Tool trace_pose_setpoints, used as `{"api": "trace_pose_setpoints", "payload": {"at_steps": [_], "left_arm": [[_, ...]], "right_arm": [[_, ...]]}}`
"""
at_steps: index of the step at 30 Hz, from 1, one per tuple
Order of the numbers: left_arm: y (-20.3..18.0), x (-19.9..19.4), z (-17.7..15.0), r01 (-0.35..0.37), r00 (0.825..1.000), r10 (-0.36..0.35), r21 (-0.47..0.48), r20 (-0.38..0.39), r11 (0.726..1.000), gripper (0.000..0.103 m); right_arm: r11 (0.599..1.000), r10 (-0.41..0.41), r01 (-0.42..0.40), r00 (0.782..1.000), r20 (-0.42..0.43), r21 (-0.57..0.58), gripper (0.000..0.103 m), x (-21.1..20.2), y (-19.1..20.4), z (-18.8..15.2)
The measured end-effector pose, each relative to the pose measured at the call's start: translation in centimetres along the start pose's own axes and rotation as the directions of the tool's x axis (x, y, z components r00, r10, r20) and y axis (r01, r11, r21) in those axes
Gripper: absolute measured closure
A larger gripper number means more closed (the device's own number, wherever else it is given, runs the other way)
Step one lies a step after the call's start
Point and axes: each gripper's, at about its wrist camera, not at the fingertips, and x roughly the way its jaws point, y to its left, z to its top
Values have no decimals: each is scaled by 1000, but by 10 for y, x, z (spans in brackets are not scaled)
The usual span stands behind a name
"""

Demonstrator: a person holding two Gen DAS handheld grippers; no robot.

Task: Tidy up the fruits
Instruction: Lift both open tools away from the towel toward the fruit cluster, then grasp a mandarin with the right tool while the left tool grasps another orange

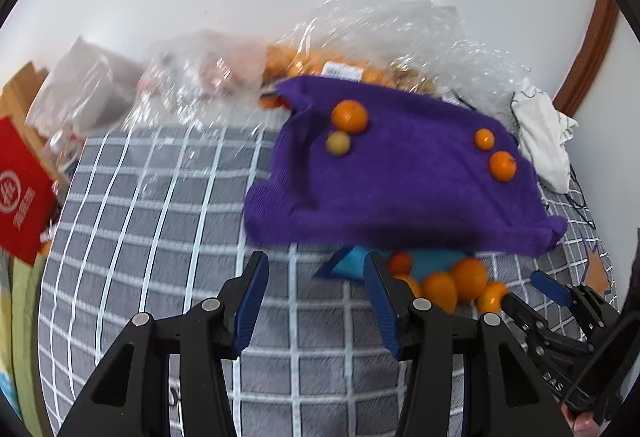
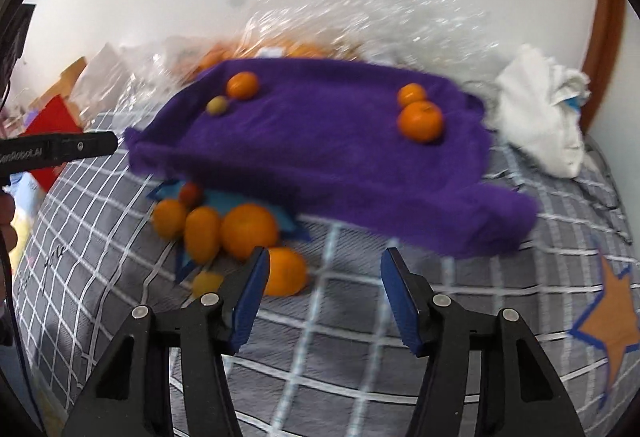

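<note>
A purple towel lies on the checked bedspread with a big orange, a small yellowish fruit and two more oranges on it. In front of it a pile of oranges rests on a blue cloth. My left gripper hovers open over bare bedspread, left of the pile. My right gripper is open with nothing between its fingers; one orange sits just behind its left finger, with a small yellow fruit further left.
Crinkled clear plastic bags holding more oranges stand at the back by the white wall. A white crumpled cloth lies at the right, a red box at the left. An orange star patch marks the bedspread.
</note>
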Motion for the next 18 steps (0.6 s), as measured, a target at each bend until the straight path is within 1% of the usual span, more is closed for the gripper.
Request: {"api": "trace_pose_setpoints", "payload": {"at_steps": [3, 7, 8, 10, 11, 12, 14, 18], "left_arm": [[6, -2, -12, 3, 1000, -3, -22, -3, 1000, 56], [8, -2, -19, -2, 1000, 1, -30, -11, 1000, 56], [6, 0, -20, 3, 1000, -3, -30, -14, 1000, 56], [2, 3, -21, 13, 1000, -13, -27, -17, 1000, 56], [-2, 6, -22, 20, 1000, -21, -22, -18, 1000, 56], [-5, 8, -23, 27, 999, -27, -14, -21, 1000, 56], [-15, 12, -26, 42, 999, -42, 8, -26, 999, 56], [-32, 22, -33, 76, 997, -74, 47, -35, 996, 56]], "right_arm": [[1000, 29, -29, 999, -18, 3, 45, 11, 5, -2], [999, 46, -46, 999, -29, 2, 45, 21, 7, -2], [999, 53, -53, 998, -35, 3, 47, 23, 7, -2], [998, 64, -63, 997, -43, 8, 57, 25, 7, -3], [998, 64, -64, 997, -50, 8, 65, 26, 7, -4], [998, 57, -57, 997, -51, 8, 69, 25, 6, -5], [1000, 12, -12, 1000, -28, 10, 69, 18, 2, -8], [999, -19, 20, 1000, -5, 35, 69, 4, -15, -16]]}}
